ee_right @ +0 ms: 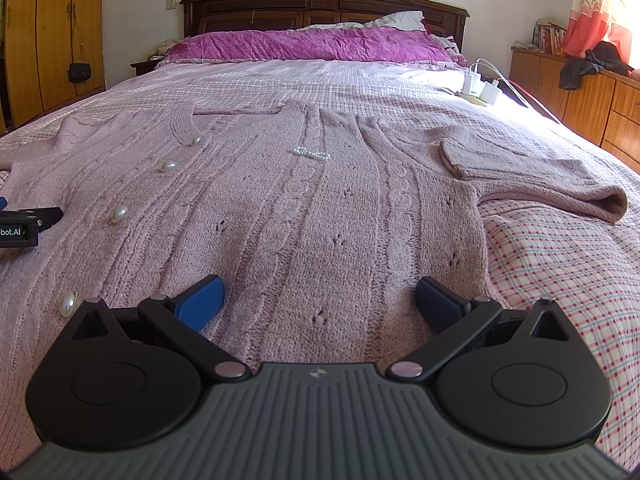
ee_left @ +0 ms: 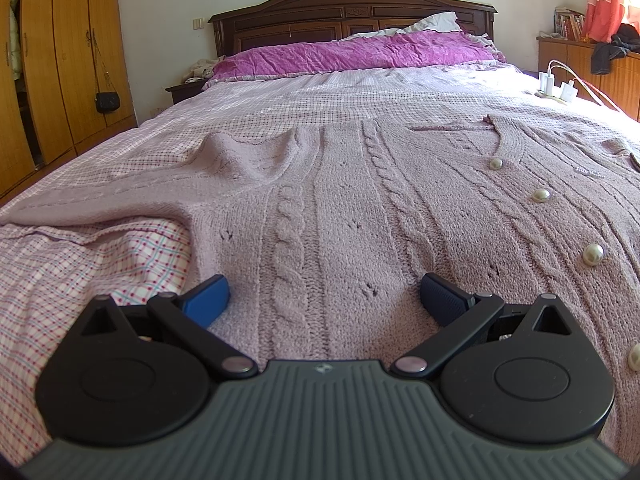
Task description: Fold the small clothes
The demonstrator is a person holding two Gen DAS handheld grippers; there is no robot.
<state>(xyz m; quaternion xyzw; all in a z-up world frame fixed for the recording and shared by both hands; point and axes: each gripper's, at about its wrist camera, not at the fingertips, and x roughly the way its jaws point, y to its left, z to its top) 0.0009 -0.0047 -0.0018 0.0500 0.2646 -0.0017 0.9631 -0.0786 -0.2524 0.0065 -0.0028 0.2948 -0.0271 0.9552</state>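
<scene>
A pale pink cable-knit cardigan with pearl buttons lies spread flat, front up, on the bed. My left gripper stands open over its bottom hem on the left half, blue pads wide apart with only knit between them. My right gripper stands open over the hem on the right half. The right sleeve is bent across at the right. The left sleeve runs out to the left. The left gripper's body shows at the left edge of the right wrist view.
The cardigan rests on a checked bedsheet. A purple quilt lies by the dark headboard. Chargers with cables sit on the bed's right side. Wooden wardrobes stand left; a low cabinet stands right.
</scene>
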